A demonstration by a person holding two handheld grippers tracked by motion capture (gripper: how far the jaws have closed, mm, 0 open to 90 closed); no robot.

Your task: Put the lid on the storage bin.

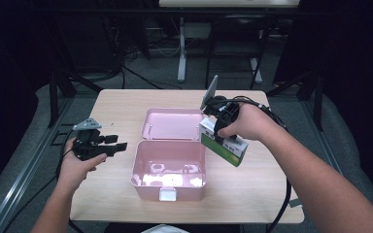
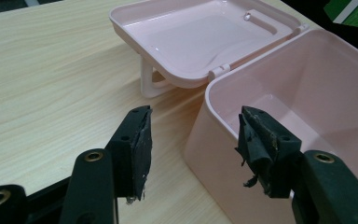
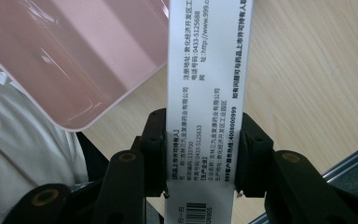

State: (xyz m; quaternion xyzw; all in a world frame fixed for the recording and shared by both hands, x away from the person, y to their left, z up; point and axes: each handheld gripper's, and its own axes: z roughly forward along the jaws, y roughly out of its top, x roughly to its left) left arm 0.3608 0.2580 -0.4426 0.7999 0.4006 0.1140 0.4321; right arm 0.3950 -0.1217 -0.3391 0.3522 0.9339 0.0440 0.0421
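Under R hand (image 1: 252, 122), gripper (image 1: 222, 132) hides carton (image 1: 226, 145) partly.

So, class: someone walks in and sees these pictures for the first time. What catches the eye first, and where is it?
The open pink box at the table's middle stands out first, its lid swung back flat behind it and its inside apparently empty. Next is the green-and-white carton, clamped in the right gripper and held tilted just right of the box. The left gripper is held open, empty, left of the box.
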